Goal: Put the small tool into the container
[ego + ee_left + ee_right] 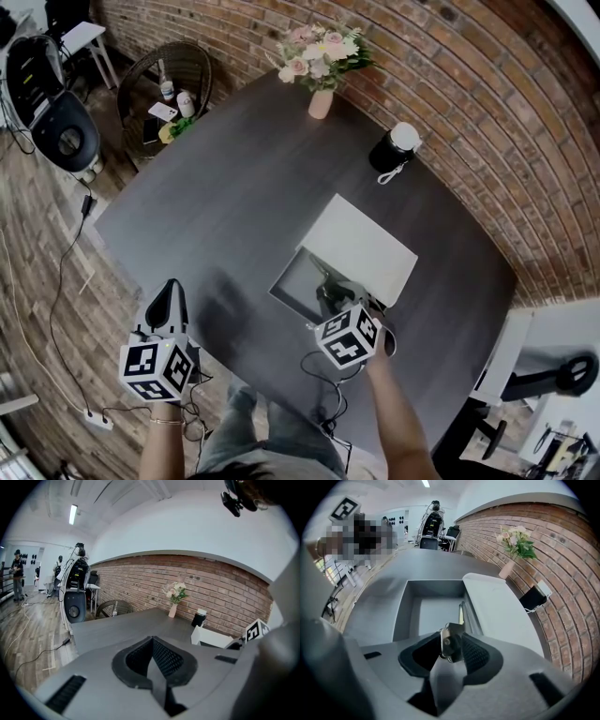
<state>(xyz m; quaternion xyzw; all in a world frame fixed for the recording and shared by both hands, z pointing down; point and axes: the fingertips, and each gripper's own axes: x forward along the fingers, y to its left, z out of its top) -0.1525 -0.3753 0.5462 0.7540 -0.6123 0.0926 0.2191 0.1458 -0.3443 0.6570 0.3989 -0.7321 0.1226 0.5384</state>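
Note:
A grey box (pixel 284 287) stands open on the dark table, its pale lid (pixel 367 246) folded back to the right. My right gripper (pixel 334 300) hovers over the box's near end. In the right gripper view a small metal tool (pixel 451 640) stands upright between the jaws of the right gripper (pixel 449 645), leaning on the right pad with a dark gap on its left. Below it lies the box's hollow, walled in grey (pixel 400 612), with the lid (pixel 499 609) beside it. My left gripper (pixel 170 307) hangs at the table's near left edge, jaws together, nothing in them.
A pink vase of flowers (pixel 321 94) and a black cup with a white lid (pixel 394 150) stand at the table's far side by the brick wall. A wicker stand with bottles (pixel 169 89) sits off the far left corner. Cables run over the wooden floor (pixel 66 272).

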